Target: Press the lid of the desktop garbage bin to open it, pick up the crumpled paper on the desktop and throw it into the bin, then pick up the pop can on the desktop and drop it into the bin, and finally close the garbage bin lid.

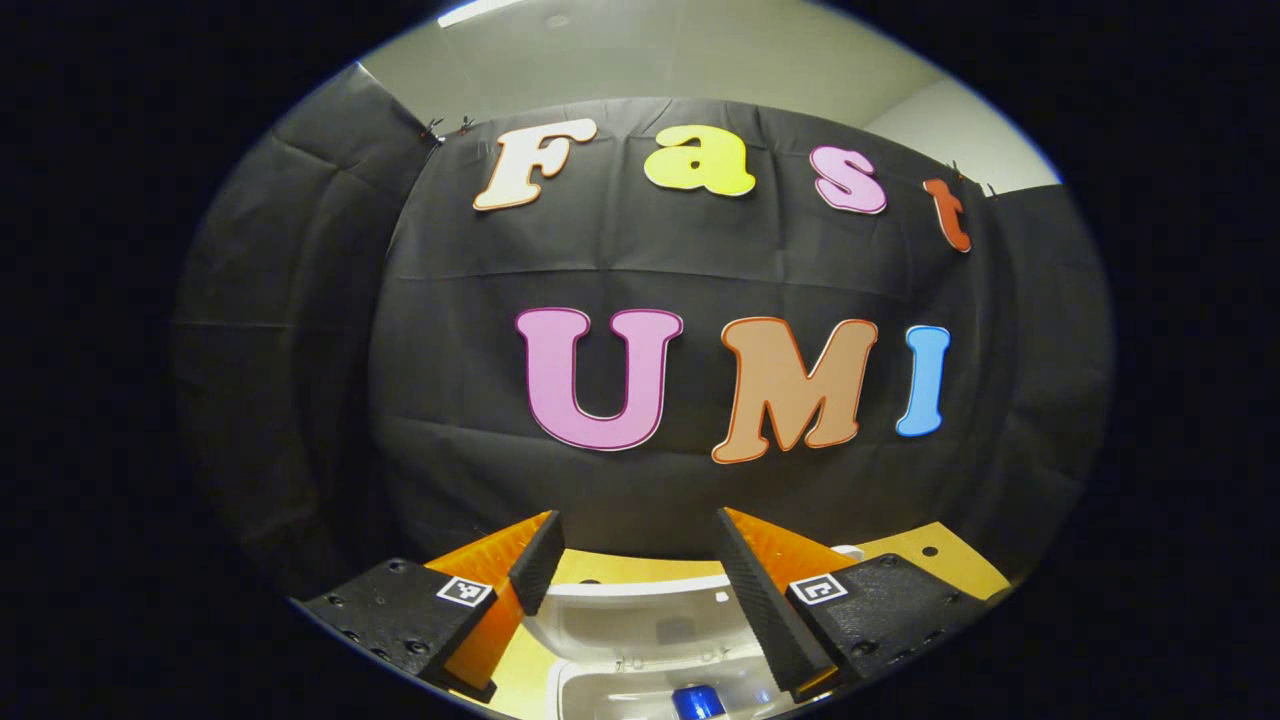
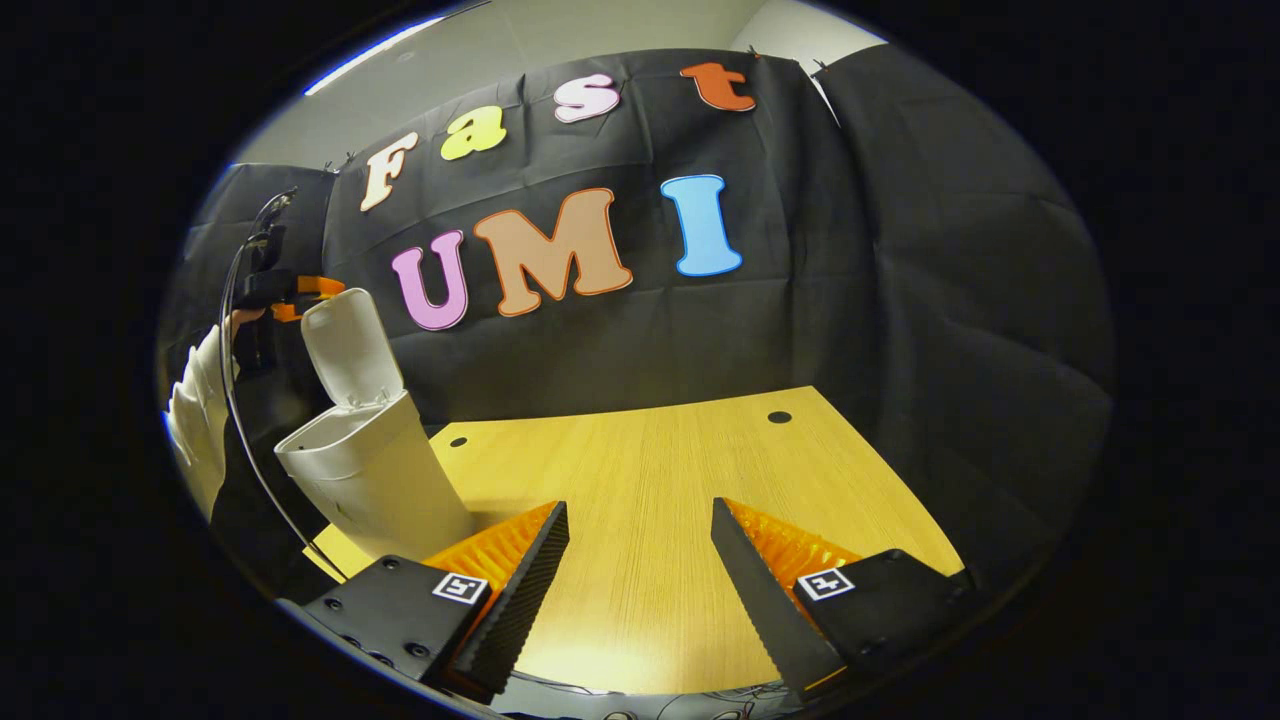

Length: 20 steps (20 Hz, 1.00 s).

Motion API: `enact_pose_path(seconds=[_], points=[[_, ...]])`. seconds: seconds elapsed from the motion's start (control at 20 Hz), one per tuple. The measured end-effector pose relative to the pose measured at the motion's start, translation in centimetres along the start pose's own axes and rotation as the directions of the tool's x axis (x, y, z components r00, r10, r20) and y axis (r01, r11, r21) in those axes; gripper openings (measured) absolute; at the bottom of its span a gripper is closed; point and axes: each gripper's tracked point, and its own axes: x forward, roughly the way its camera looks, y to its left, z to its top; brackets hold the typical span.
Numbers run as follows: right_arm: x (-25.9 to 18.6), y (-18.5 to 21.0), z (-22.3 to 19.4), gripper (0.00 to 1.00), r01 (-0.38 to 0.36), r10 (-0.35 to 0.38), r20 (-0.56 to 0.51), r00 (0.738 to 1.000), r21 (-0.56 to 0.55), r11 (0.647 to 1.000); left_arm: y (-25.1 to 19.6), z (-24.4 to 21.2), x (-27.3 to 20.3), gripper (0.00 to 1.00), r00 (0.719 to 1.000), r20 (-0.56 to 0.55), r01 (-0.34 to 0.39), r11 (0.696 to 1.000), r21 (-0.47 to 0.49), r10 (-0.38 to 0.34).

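1. Left gripper: jaws wide apart and empty, held above the open bin and looking down into its mouth. Judged to be poised there because the drop was made from this spot. In the right gripper view it showed at the far left, above the raised lid, held by a hand.
2. Pop can: blue, lying inside the bin. Crumpled paper could not be made out.
3. Bin: white, lid standing upright, near the left edge of the desktop. Judged: only closing the lid remained.
4. Right gripper: jaws wide apart and empty, low over the desktop's near edge, well apart from the bin.
5. Room: desktop bare from the bin to its right edge and back corners. The lid's top edge was just beside the left gripper, so the approach looked short.
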Motion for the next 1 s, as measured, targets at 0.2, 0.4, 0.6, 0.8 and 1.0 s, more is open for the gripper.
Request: enact_pose_path(seconds=[0.2, 0.4, 0.6, 0.8, 1.0], points=[[0.2, 0.4, 0.5, 0.96, -0.01, 0.011, 0.006, 1.0, -0.006, 1.0, -0.1, -0.5, -2.2, 0.94, 1.0, 0.021, 0.015, 1.0, -0.015, -0.014], [0.7, 1.2, 0.7, 0.96, -0.029, 0.029, 0.006, 1.0, -0.025, 0.999, -0.8, -2.2, -5.6, 0.94, 0.998, 0.056, 0.025, 0.999, 0.02, -0.026], [0.8, 1.8, 0.6, 0.96, -0.044, 0.044, -0.004, 0.999, -0.029, 0.999, -0.8, -5.4, -8.9, 0.94, 0.997, 0.079, -0.015, 1.0, 0.024, 0.014], [0.9, 2.2, 0.9, 0.96, -0.048, 0.048, -0.006, 0.999, -0.043, 0.998, -2.5, -10.3, -11.2, 0.93, 0.996, 0.08, -0.036, 0.998, 0.055, 0.032], [1.0, 2.9, 1.4, 0.96, -0.066, 0.066, -0.002, 0.998, -0.038, 0.997, -3.6, -15.4, -11.3, 0.93, 0.998, 0.038, -0.053, 0.997, 0.065, 0.05]])
